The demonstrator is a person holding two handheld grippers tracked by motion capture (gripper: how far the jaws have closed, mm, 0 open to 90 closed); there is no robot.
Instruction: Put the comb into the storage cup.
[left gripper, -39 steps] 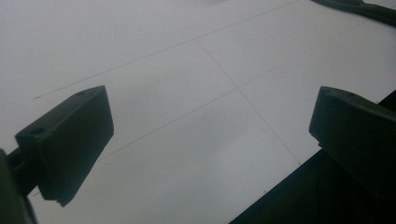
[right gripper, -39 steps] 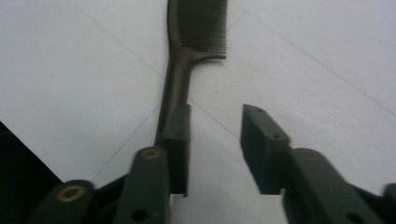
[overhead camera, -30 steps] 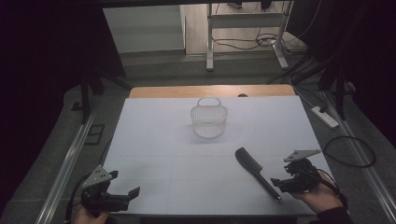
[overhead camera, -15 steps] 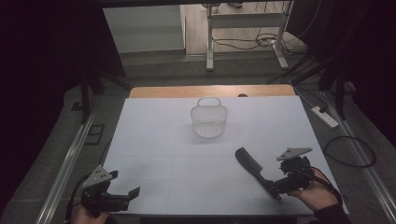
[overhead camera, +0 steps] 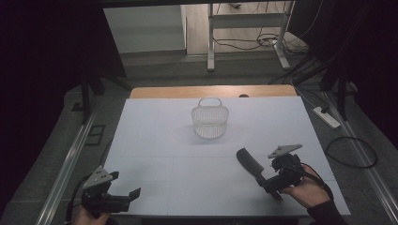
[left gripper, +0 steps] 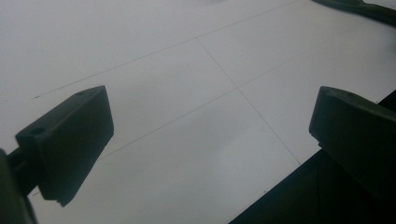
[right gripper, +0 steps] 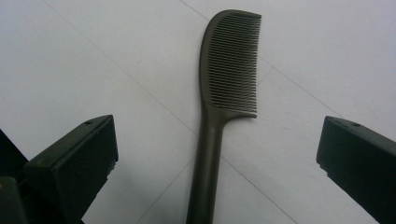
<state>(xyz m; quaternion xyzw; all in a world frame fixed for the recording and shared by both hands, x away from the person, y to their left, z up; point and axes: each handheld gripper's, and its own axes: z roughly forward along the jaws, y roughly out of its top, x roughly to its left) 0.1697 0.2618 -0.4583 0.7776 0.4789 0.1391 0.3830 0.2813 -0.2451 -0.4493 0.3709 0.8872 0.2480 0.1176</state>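
A black comb (overhead camera: 250, 164) with a long handle lies flat on the white table (overhead camera: 155, 140), at the near right. My right gripper (overhead camera: 271, 183) is low over its handle end, held by a hand. In the right gripper view the comb (right gripper: 229, 65) points away and the right gripper (right gripper: 215, 154) is open, one jaw on each side of the handle without touching it. My left gripper (overhead camera: 129, 197) rests near the table's front left corner. In the left gripper view the left gripper (left gripper: 210, 135) stands open over bare table, and the comb (left gripper: 364, 8) shows far off.
A white wire basket (overhead camera: 210, 120) with a handle stands upright at the middle back of the table. A strip of wood (overhead camera: 211, 91) edges the far side. The table's front edge (left gripper: 280, 196) runs just below the left jaws.
My right gripper has moved left and forward to the comb's handle, and its jaws now stand on either side of it. The left gripper and the comb have stayed put.
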